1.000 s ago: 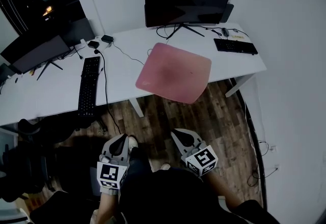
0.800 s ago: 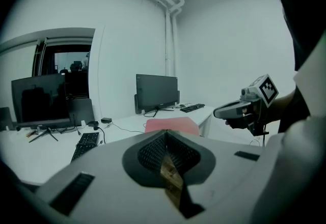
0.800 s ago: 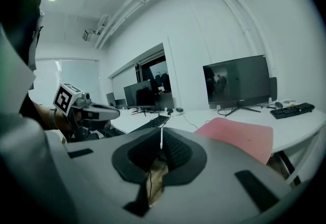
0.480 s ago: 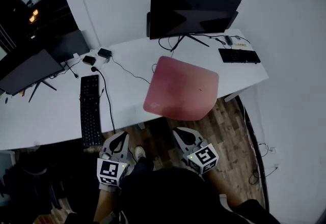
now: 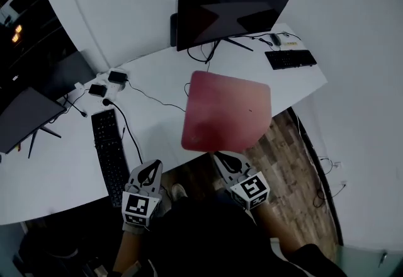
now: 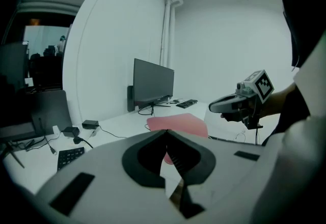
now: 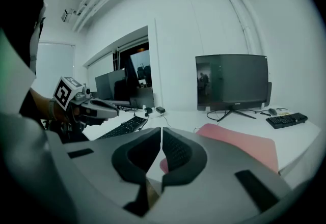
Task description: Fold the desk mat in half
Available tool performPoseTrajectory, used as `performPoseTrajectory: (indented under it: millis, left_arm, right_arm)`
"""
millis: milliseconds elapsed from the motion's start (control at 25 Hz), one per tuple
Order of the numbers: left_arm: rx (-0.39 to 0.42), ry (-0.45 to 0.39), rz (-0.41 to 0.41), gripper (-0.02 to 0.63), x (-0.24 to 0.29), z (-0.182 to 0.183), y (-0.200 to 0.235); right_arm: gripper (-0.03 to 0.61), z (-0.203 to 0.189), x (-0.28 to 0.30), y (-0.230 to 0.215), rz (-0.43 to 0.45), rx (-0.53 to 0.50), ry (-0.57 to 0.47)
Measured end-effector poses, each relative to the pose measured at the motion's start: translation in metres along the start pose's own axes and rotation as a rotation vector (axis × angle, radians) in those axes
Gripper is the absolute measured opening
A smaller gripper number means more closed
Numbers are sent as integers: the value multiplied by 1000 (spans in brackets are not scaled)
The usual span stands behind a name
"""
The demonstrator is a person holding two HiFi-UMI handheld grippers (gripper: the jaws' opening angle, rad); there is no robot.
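Note:
A pink desk mat lies flat and unfolded on the white desk, its near right corner hanging over the desk's front edge. It shows too in the left gripper view as the mat and in the right gripper view as the mat. My left gripper is shut and empty, held short of the desk by the keyboard's near end. My right gripper is shut and empty, just short of the mat's near edge. Each gripper shows in the other's view: the right gripper, the left gripper.
A dark monitor stands behind the mat, cables trailing from it. A black keyboard lies left of the mat, a smaller keyboard at the far right. Adapters and a second monitor sit at the left. Wooden floor lies right.
Both grippers have come forward to the desk's front edge, still shut. The mat and desk now lie much nearer below me, and the view has swung somewhat.

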State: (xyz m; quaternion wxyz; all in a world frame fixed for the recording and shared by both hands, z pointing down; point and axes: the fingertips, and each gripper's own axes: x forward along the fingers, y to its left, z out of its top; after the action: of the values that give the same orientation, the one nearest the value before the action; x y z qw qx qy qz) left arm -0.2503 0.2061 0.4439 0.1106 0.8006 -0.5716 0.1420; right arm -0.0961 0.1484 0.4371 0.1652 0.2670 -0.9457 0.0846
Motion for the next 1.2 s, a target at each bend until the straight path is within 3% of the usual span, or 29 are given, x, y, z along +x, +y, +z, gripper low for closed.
performPoseTrajectory:
  millis: [200,360,600,1040,1200]
  left_arm:
    - [37,56,-81,9,36,-5,-2]
    - [121,109,-140,10,67,-4,-21]
    - [164,177,-216,11,116,-1,-62]
    - [292,340,-323,12,186,-34,-149]
    - [347,411,-347,58,202,-57,-163]
  right_arm:
    - [18,-15,-6,-24,-78,7,24]
    - [18,-34,-31,-52,-139,36,44]
    - [18,-70,-72,-101,-216,89,71]
    - [20,-146,-114,-157,-262,153,128]
    - [20,-173,-110,-165,-265,172,160]
